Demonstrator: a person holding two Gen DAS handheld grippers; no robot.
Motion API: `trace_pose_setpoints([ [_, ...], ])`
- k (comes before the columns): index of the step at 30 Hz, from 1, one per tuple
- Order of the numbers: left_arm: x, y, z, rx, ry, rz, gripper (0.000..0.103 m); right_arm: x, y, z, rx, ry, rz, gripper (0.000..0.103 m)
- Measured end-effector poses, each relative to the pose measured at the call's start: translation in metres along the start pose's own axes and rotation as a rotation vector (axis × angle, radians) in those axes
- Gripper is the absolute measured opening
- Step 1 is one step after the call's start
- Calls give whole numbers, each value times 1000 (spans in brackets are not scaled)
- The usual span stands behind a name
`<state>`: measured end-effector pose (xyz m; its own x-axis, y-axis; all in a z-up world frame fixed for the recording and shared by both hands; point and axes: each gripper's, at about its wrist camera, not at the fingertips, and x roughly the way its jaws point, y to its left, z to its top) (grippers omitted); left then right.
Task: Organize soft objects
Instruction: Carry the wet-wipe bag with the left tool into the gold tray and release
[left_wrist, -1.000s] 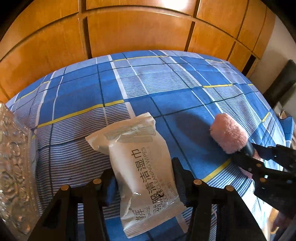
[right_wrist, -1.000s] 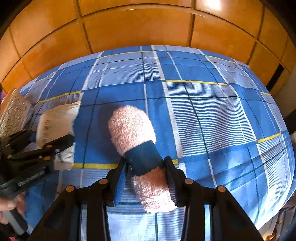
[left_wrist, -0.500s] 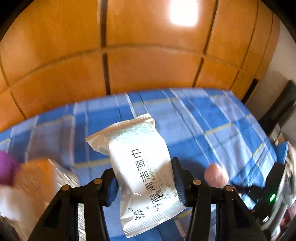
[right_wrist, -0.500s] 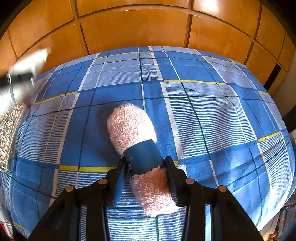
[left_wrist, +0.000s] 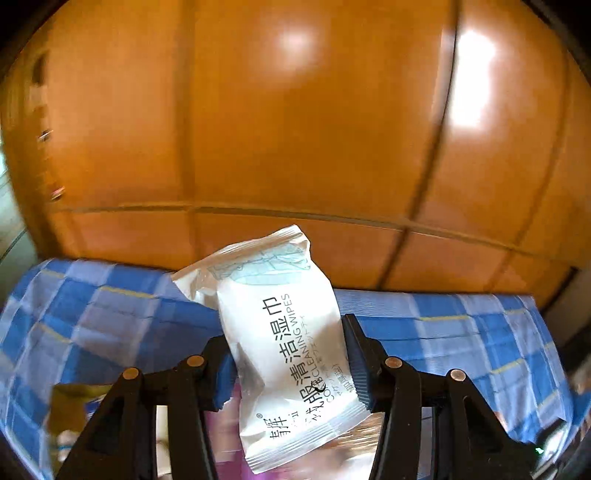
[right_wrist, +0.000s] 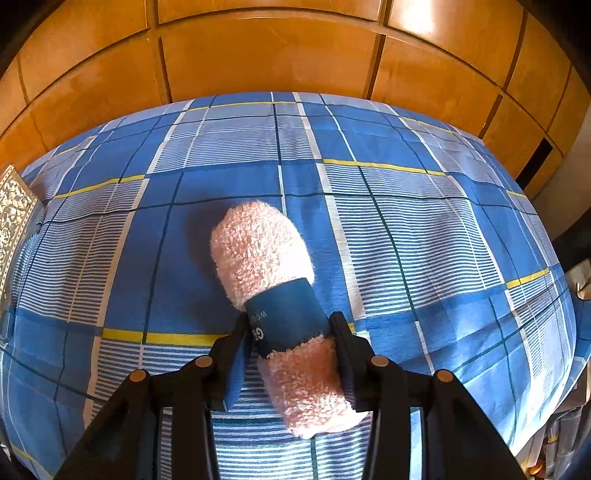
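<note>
- The left gripper (left_wrist: 288, 356) is clenched on a white pack of cleaning wipes (left_wrist: 284, 347), its pads pressing the pack's two long sides.
- The pack is held clear above the bed (left_wrist: 461, 332), its sealed top end tilted up against the orange wooden wall panels (left_wrist: 295, 129) behind the bed.
- Below the pack, near the bottom of the left wrist view, lie blurred purple, yellow and shiny shapes; what they are cannot be told.
- The right gripper (right_wrist: 290, 350) is clenched on a pink fluffy roll (right_wrist: 262, 247) with a dark blue paper band (right_wrist: 288, 317); the pads grip at the band.
- The roll lies low over the bed's blue checked sheet (right_wrist: 406, 221), near the bed's front edge, its rounded far end pointing towards the wall panels.
- A silvery embossed thing (right_wrist: 13, 206) sits at the bed's left edge, well apart from the roll.
</note>
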<state>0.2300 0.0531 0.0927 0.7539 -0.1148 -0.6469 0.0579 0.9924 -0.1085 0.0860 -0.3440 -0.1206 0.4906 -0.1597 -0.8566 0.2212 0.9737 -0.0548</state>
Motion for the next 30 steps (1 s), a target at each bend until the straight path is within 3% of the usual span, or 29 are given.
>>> trace_pose_setpoints([
  [9, -38, 136, -44, -167, -1, 113, 52, 3, 3, 4, 16, 28, -25, 43],
  [16, -76, 227, -110, -315, 16, 216, 52, 5, 5, 5, 32, 44, -39, 43],
  [23, -92, 258, -172, -362, 55, 307, 52, 5, 6, 4, 37, 25, -49, 43],
  [30, -58, 231, -208, -273, 159, 307, 52, 3, 12, 1, 18, 6, -86, 43],
])
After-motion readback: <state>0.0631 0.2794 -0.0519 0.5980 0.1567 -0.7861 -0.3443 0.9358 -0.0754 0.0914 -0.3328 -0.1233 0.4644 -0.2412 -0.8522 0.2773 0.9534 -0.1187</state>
